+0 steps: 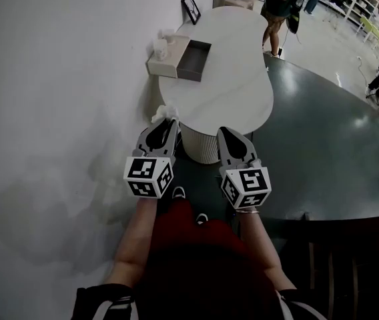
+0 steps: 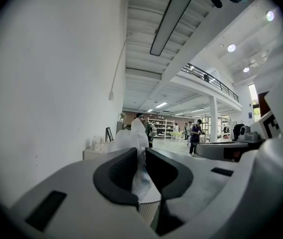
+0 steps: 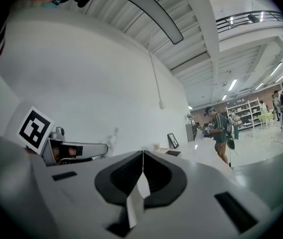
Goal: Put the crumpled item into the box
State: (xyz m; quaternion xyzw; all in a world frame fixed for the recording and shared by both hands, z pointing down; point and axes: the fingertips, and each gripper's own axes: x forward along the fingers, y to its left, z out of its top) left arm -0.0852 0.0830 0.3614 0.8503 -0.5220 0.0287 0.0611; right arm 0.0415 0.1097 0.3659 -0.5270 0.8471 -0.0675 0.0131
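Note:
A crumpled white item (image 1: 165,113) sticks out of my left gripper (image 1: 167,123), which is shut on it just off the near edge of the round white table (image 1: 243,92). In the left gripper view the crumpled item (image 2: 133,136) rises between the closed jaws of the left gripper (image 2: 141,156). An open dark grey box (image 1: 193,60) lies at the table's far left, well ahead of both grippers. My right gripper (image 1: 229,134) hovers beside the left one, shut and empty; the right gripper view shows the right gripper (image 3: 143,156) with its jaws meeting.
A beige box (image 1: 163,56) with white tissue adjoins the grey box. A small picture frame (image 1: 190,7) leans on the white wall. The table's ribbed pedestal (image 1: 204,145) stands below the grippers. A person (image 1: 279,9) stands beyond the table.

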